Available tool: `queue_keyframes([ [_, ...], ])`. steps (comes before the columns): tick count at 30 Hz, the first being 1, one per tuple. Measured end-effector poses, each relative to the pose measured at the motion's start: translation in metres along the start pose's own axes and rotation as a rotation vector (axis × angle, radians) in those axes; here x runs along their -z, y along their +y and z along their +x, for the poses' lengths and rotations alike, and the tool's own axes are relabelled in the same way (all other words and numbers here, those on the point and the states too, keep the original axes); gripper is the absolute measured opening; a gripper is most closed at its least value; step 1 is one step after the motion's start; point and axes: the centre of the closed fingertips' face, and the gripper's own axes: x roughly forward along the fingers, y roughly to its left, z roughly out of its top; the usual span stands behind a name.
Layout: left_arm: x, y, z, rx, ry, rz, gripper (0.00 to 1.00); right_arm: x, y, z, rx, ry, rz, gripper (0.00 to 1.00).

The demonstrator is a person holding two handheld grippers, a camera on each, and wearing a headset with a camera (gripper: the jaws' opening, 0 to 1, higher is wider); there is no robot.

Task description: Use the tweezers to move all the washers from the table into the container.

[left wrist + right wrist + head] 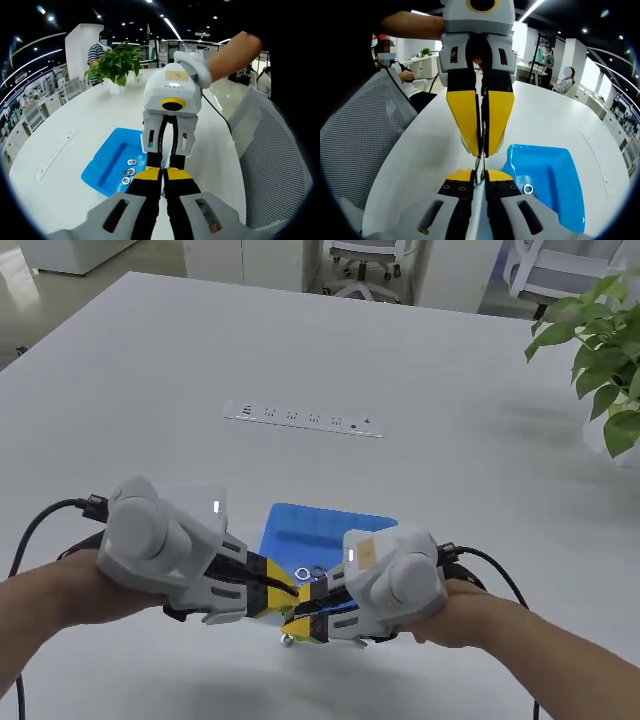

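Head view: the left gripper (282,592) and right gripper (306,614) meet tip to tip above the white surface (420,380), covering the near edge of the blue container (330,525). One power strip (303,419) lies beyond. Left gripper view: three silver ring washers (131,171) sit inside the container. Right gripper view: both pairs of jaws pinch the thin metal tweezers (479,172).

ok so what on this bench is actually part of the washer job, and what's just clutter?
Job:
- tweezers, pinched between left gripper and right gripper
- washers
- blue container the washers lie in

Lying about:
- power strip
- potted plant
- office chairs
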Motion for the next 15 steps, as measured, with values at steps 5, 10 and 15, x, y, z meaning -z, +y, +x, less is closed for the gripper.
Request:
queue_keyframes([
  [5, 0.0004, -0.0007, 0.0007, 0.004, 0.003, 0.003, 0.05, -0.0003, 0.0008, 0.0001, -0.002, 0.002, 0.002, 0.08],
  [10, -0.0004, -0.0026, 0.0016, 0.009, 0.005, 0.004, 0.06, -0.0006, 0.001, 0.0, -0.005, 0.003, 0.013, 0.08],
  [15, -0.0009, -0.0032, 0.0017, 0.01, 0.006, 0.01, 0.06, -0.0004, 0.0017, -0.0002, -0.007, 0.005, 0.014, 0.08],
])
